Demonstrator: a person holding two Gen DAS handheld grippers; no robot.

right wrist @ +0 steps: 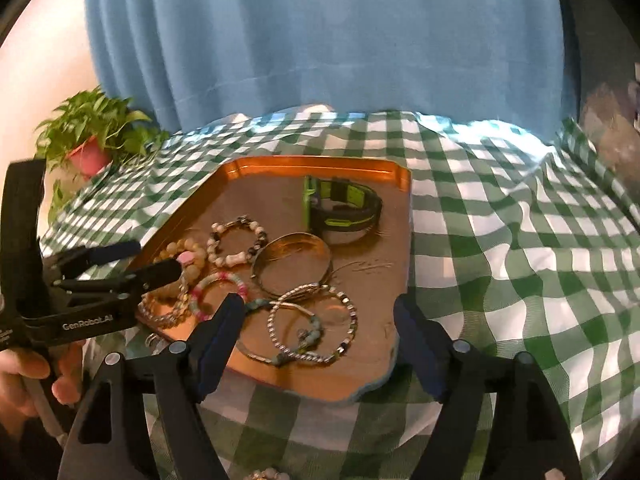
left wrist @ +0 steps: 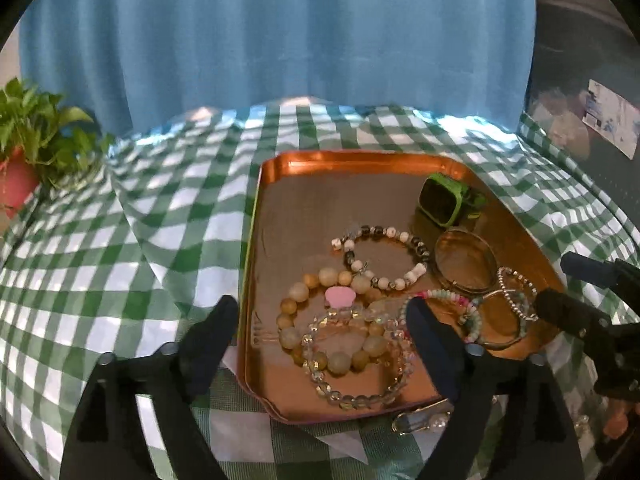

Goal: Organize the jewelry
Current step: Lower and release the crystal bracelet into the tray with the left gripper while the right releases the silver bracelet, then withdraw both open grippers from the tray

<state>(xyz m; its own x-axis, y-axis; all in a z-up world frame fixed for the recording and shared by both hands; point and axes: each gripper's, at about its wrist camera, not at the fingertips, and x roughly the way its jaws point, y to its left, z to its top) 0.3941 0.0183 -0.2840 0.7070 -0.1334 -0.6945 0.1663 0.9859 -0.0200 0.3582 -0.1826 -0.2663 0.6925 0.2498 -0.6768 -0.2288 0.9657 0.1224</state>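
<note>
A copper tray on the checked cloth holds a green smartwatch, a gold bangle, a black-and-white bead bracelet, a tan bead bracelet, a clear bead bracelet, a pink-and-green bead bracelet and silver chain bracelets. My left gripper is open and empty over the tray's near left. My right gripper is open and empty over the tray's near edge.
A pearl pin lies on the green-checked tablecloth just in front of the tray. A potted plant stands at the far left. A blue curtain hangs behind the table.
</note>
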